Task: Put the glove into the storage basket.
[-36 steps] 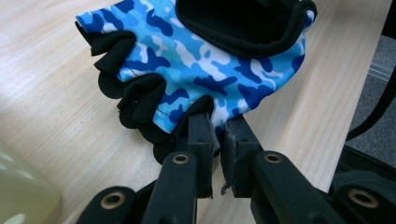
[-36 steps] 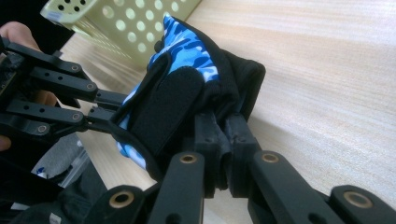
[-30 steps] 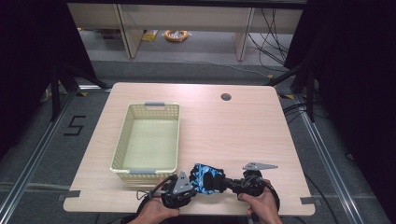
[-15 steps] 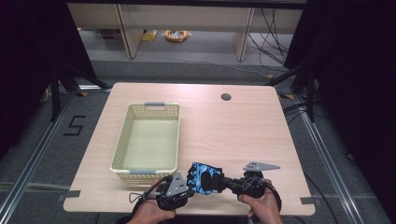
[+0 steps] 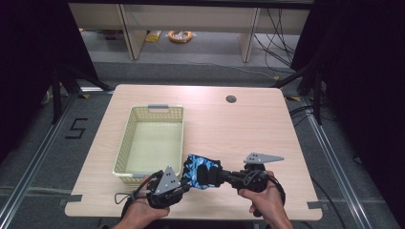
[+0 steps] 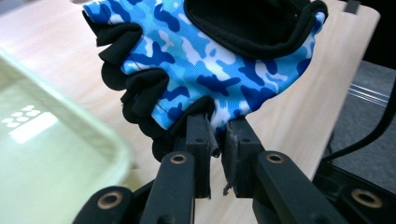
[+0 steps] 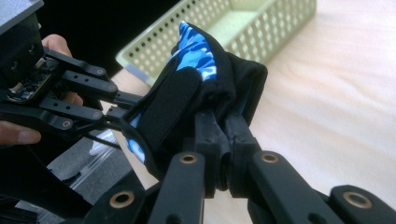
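Observation:
A fingerless glove (image 5: 200, 170) in blue camouflage cloth with black trim hangs above the table's front edge, held from both sides. My left gripper (image 5: 184, 183) is shut on its blue edge near the finger stubs; in the left gripper view the glove (image 6: 205, 65) spreads above the pinching jaws of the left gripper (image 6: 218, 145). My right gripper (image 5: 220, 177) is shut on the black cuff side, and in the right gripper view the glove (image 7: 196, 79) bunches over the closed jaws of the right gripper (image 7: 224, 142). The left gripper (image 7: 109, 112) shows there too, beyond the glove.
A pale yellow-green perforated basket (image 5: 123, 152) stands empty left of centre, its near rim just beyond the left hand; its rim also shows as basket (image 7: 261, 42) and basket (image 6: 93, 135). A round cable hole (image 5: 231, 99) sits at the table's back. Bare wood lies to the right.
Both grippers keep their hold on the glove. The pair has shifted slightly left and the glove is raised a little, spread between them.

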`<act>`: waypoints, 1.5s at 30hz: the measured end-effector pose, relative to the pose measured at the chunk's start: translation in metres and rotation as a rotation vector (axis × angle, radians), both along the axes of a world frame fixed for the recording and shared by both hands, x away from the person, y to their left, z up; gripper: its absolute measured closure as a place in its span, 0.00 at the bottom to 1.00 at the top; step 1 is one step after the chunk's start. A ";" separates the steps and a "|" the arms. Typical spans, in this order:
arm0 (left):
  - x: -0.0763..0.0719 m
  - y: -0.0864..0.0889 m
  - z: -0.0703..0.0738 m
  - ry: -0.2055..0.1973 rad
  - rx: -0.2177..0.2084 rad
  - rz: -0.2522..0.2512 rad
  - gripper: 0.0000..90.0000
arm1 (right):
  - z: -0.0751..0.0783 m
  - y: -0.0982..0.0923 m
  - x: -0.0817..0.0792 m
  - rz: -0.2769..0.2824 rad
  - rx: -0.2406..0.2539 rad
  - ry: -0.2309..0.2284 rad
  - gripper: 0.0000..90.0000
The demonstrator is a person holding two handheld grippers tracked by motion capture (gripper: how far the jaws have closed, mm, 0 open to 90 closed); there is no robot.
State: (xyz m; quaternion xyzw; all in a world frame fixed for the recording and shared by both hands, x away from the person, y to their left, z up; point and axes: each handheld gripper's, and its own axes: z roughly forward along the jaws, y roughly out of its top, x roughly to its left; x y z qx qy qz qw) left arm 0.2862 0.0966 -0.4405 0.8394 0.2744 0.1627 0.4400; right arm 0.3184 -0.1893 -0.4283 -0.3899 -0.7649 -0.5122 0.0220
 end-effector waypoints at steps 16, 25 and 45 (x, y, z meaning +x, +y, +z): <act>0.018 0.069 0.030 -0.032 0.007 0.117 0.90 | 0.035 0.078 0.048 0.089 -0.022 -0.034 0.96; 0.030 0.107 0.028 -0.007 0.026 0.175 0.90 | 0.036 0.121 0.071 0.123 -0.037 -0.012 0.96; 0.045 0.143 -0.001 0.106 0.045 0.238 0.89 | 0.002 0.172 0.093 0.114 -0.064 0.082 0.96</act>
